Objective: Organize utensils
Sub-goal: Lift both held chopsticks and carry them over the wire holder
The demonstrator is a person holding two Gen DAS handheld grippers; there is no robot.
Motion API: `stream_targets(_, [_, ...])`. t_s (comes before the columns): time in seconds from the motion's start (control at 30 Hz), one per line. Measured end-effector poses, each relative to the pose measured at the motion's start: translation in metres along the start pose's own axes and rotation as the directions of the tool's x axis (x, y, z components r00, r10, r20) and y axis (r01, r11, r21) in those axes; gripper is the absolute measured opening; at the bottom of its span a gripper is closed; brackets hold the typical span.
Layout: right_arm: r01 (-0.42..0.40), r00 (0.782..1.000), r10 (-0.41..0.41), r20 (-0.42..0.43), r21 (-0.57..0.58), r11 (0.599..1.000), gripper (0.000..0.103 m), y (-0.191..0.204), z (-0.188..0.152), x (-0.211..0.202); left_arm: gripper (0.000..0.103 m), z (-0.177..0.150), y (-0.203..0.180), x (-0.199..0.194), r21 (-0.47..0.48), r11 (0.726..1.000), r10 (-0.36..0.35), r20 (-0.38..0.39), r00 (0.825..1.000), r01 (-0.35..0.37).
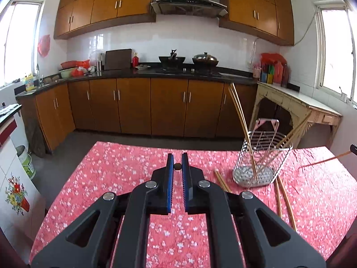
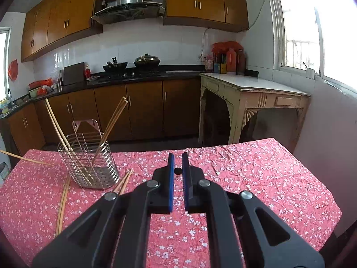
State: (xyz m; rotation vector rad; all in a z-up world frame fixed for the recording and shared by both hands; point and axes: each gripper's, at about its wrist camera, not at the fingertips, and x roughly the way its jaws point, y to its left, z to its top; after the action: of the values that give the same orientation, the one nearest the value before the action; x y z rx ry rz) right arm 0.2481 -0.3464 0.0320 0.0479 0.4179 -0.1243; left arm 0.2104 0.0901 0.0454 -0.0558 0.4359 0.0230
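A wire utensil holder (image 1: 263, 156) stands on the red flowered tablecloth (image 1: 125, 167), with several wooden chopsticks (image 1: 242, 127) leaning in it. It also shows in the right wrist view (image 2: 89, 163), with its chopsticks (image 2: 111, 122). Loose chopsticks lie on the cloth beside it (image 1: 284, 203) (image 1: 221, 179), also seen in the right wrist view (image 2: 62, 203) (image 2: 125, 179). My left gripper (image 1: 177, 159) is nearly shut and empty, left of the holder. My right gripper (image 2: 177, 159) is nearly shut and empty, right of the holder.
A thin stick (image 1: 323, 160) pokes in at the table's right edge; one (image 2: 22, 157) also pokes in from the left in the right wrist view. Beyond the table are kitchen cabinets (image 1: 156, 105), a stove with pans (image 1: 185, 61) and a worn side table (image 2: 252, 93).
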Motion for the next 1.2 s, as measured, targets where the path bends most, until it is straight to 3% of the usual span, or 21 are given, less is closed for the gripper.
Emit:
stream_targets(0.67, [-0.110, 0.991, 0.108, 0.081, 0.022, 0.994, 0.007, 0.010, 0.050, -0.031, 0.007, 0.041, -0.001, -0.022, -0.010, 1.000, 0.020, 0.097, 0.995, -0.019])
stream_targets(0.93, [-0.201, 0.976, 0.197, 0.097, 0.029, 0.979, 0.007, 0.026, 0.077, -0.050, 0.007, 0.059, -0.018, -0.035, -0.004, 1.000, -0.026, 0.123, 0.992, 0.027])
stream_targets(1.2, [-0.293, 0.944, 0.289, 0.161, 0.003, 0.956, 0.007, 0.061, 0.137, -0.070, 0.007, 0.115, -0.064, -0.052, 0.024, 0.994, -0.111, 0.206, 0.972, 0.109])
